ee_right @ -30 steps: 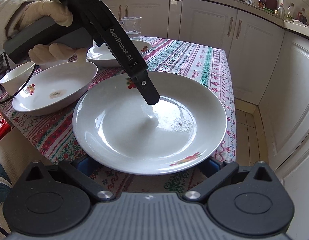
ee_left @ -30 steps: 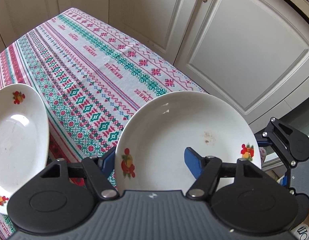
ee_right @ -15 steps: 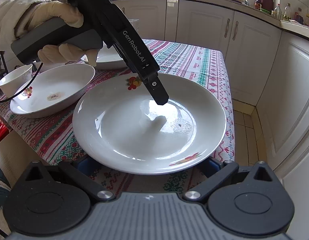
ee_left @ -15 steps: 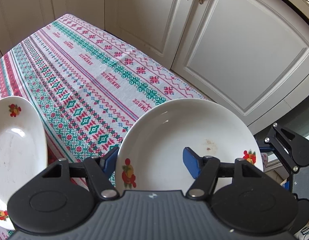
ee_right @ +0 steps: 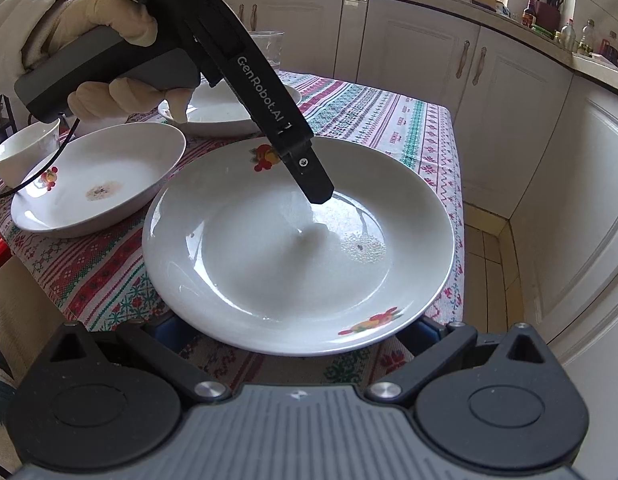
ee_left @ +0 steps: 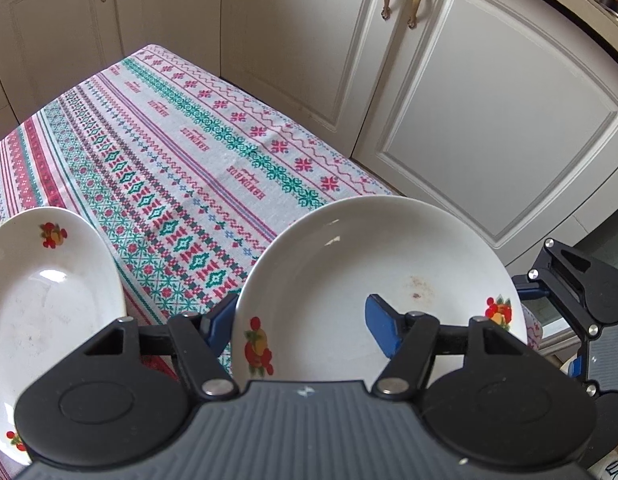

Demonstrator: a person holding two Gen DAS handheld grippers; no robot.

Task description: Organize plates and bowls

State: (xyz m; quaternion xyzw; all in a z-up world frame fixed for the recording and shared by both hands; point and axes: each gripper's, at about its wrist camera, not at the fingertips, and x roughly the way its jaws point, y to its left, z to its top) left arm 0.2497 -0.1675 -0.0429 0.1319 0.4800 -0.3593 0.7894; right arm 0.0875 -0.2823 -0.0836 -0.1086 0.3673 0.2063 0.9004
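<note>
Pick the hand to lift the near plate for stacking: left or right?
Left. The left gripper straddles the plate's rim, one finger on its inner face; its jaws have just been closing with the rim between them. The right gripper stands open below the near edge, holding nothing.

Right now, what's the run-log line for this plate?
left claw: jaws just closing, plate rim between, grip unclear | right claw: open, by plate's near rim

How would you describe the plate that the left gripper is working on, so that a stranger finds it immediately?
Look at the table with the patterned tablecloth, at the corner nearest the white cabinets. The big shallow plate there overhangs the edge. Unlike the deeper dish beside it, the left gripper straddles its rim.
</note>
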